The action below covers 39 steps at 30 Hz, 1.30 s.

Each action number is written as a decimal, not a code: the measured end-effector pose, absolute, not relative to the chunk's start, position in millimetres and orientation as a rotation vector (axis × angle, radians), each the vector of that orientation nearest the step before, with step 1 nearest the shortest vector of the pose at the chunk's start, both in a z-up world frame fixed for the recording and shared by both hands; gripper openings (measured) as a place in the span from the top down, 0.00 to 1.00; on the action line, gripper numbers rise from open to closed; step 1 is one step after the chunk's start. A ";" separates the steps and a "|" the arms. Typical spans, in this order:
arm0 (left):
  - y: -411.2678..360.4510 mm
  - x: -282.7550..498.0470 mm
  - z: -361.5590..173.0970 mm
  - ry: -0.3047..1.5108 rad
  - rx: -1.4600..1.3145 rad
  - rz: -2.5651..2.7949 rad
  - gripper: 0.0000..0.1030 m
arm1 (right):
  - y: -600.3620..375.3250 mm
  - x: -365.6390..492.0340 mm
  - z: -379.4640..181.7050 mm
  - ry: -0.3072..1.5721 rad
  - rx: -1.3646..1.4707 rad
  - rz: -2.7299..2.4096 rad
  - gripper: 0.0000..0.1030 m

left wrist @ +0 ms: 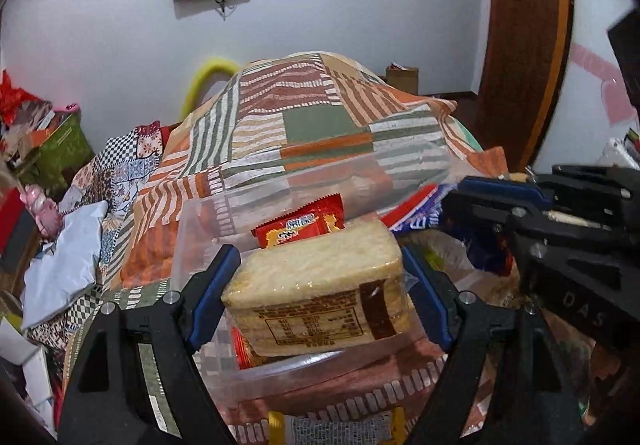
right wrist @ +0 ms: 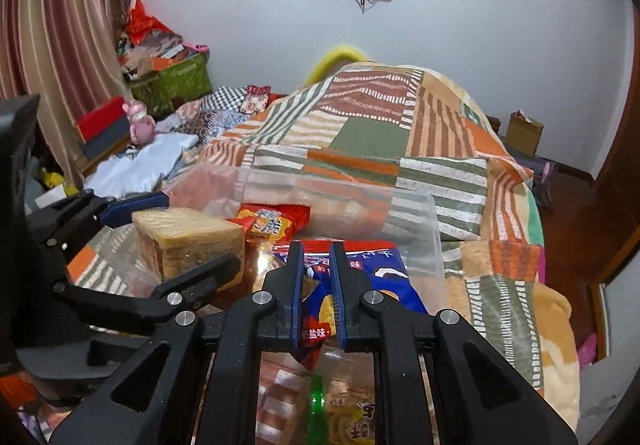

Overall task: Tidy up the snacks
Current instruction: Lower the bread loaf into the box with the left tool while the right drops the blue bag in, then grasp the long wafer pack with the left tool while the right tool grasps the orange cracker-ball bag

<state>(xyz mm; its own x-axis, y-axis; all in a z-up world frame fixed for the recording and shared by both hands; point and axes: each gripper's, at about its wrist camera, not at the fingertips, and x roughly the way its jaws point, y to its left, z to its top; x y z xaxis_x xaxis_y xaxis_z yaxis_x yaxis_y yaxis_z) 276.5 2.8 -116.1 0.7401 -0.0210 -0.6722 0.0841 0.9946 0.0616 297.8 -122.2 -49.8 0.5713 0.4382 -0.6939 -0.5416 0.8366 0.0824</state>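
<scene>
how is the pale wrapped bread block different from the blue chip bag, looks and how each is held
The pale rectangular bread block in clear wrap is thick and stiff-looking, while the blue printed chip bag is thin and crinkly. The left gripper stands wide with its pads against the bread block's sides; the right gripper is nearly closed, pinching the chip bag. Both packs are held over the clear plastic bin.

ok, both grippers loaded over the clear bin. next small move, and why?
Probably lower the left gripper a little and release: its wrapped bread pack already hangs over the clear bin, above the red packet. The right gripper can wait with its blue chip bag.
</scene>
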 end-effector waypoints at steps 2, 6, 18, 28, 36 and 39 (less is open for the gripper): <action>2.1 274.7 -116.5 0.738 0.099 -0.058 0.21 | -125.6 298.5 -48.1 0.787 -0.126 0.587 0.88; 6.7 274.7 -113.3 0.769 0.056 -0.063 0.21 | -131.7 294.0 -41.6 0.795 -0.104 0.596 0.87; 18.9 224.9 -79.2 0.734 -0.003 -0.081 0.18 | -158.3 245.0 -5.0 0.685 -0.090 0.580 0.46; 32.1 164.2 -70.6 0.746 -0.029 -0.083 0.07 | -169.3 196.5 -6.3 0.662 -0.097 0.574 0.36; 42.0 122.1 -94.8 0.814 -0.031 -0.092 0.06 | -167.7 171.4 -23.3 0.725 -0.059 0.608 0.30; 46.6 112.0 -107.6 0.849 -0.039 -0.085 0.06 | -164.4 163.1 -36.1 0.763 -0.048 0.619 0.30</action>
